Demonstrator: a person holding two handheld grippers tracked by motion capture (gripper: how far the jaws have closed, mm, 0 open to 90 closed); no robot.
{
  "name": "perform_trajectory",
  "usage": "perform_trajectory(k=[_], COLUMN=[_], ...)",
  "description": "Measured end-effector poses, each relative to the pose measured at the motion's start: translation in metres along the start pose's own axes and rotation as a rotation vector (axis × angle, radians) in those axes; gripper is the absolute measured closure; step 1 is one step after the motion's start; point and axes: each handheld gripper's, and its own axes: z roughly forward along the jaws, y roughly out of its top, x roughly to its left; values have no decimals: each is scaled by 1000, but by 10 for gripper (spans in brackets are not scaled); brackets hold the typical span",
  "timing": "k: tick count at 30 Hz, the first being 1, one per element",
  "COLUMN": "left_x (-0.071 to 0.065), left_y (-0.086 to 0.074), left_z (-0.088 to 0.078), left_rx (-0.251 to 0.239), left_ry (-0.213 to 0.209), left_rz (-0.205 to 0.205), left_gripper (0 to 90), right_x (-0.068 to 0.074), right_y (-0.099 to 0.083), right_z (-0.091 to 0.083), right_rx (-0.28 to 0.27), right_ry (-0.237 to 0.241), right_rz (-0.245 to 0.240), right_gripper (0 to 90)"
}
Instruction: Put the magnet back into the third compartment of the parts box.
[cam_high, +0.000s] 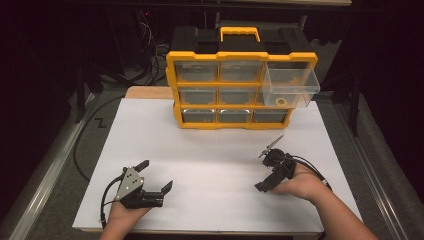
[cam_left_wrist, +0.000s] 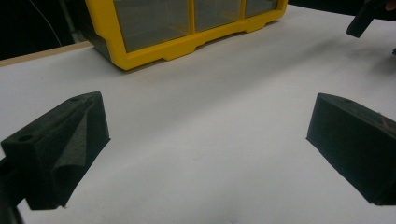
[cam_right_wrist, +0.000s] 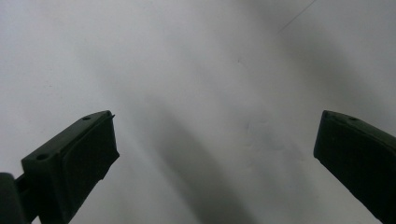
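A yellow organiser cabinet (cam_high: 235, 90) with clear drawers and a black top stands at the back of the white tabletop (cam_high: 210, 150). Its upper right drawer (cam_high: 290, 85) is pulled out and holds a small yellow ring (cam_high: 281, 102). My left gripper (cam_high: 156, 175) rests near the front left, open and empty. In the left gripper view the left gripper (cam_left_wrist: 208, 140) faces the cabinet's bottom row (cam_left_wrist: 187, 28). My right gripper (cam_high: 261, 171) sits at the front right, tilted down toward the table, open with nothing between its jaws. Under the right gripper (cam_right_wrist: 215, 154) lies bare white surface.
A wooden board edge (cam_high: 150, 92) shows behind the white sheet at the left. Cables (cam_high: 90, 135) trail over the grey floor left of the table, beside a metal rail (cam_high: 45, 175). The right gripper's jaw tip (cam_left_wrist: 366, 18) shows far off in the left gripper view.
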Motion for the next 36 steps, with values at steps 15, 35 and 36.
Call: perform_trajectory(k=[15,35,36], left_x=[0,1,1], left_y=[0,-1,-1], left_z=[1,0,0], left_rx=[11,14,14], left_ry=[5,12,11], left_rz=[1,-4,-5], left_gripper=[1,1,1], right_x=[7,16,16], right_y=[-15,-48,-49], right_z=[13,21,22], right_rx=[-165,-534,-554], right_ry=[1,-34,-37], right_rz=[14,106,107], right_gripper=[9,9,9])
